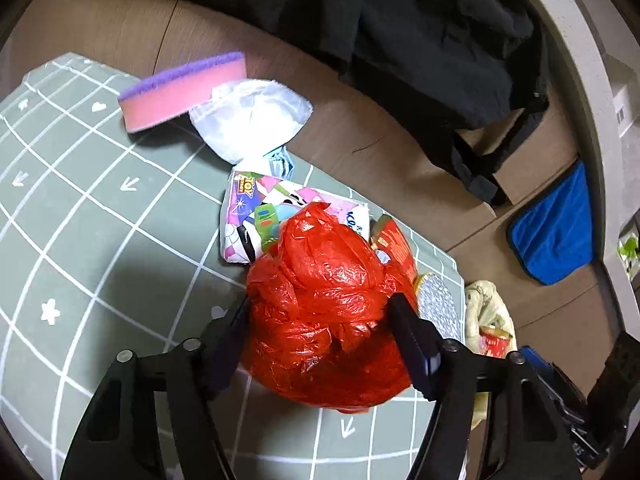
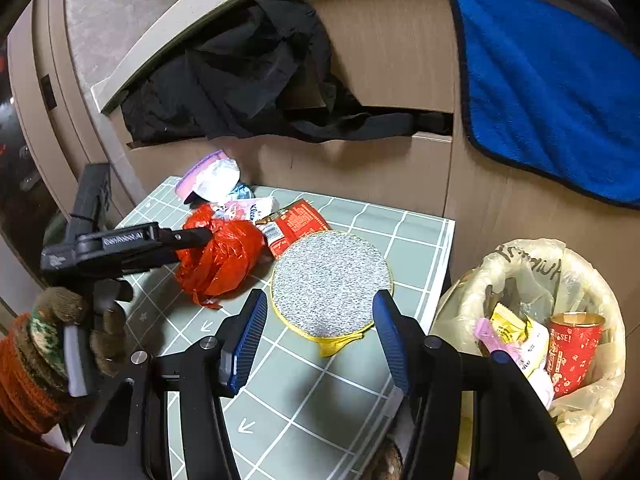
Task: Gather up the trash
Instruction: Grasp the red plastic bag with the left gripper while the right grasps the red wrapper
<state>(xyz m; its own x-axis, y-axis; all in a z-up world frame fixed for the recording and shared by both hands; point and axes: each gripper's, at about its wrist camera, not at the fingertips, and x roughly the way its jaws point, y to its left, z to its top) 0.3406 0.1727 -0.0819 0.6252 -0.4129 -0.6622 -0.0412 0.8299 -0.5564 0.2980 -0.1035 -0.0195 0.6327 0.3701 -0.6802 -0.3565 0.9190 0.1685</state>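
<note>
bag (image 1: 324, 304): red; mat (image 1: 100, 240): green, white grid; towel (image 2: 552, 92): blue

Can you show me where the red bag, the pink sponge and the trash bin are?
red bag (image 1: 324, 300): left wrist view, crumpled middle.
pink sponge (image 1: 168, 100): left wrist view, pink side.
trash bin (image 2: 600, 412): right wrist view, liner rim.

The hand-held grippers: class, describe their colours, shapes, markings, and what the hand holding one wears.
Left hand-held gripper: black frame, long straight fingers, white lettering along one arm. Right hand-held gripper: black angular arms with silver pivot bolts, ribbed blue pads. The hand wears a brown-green patterned knit glove with an orange cuff.
</note>
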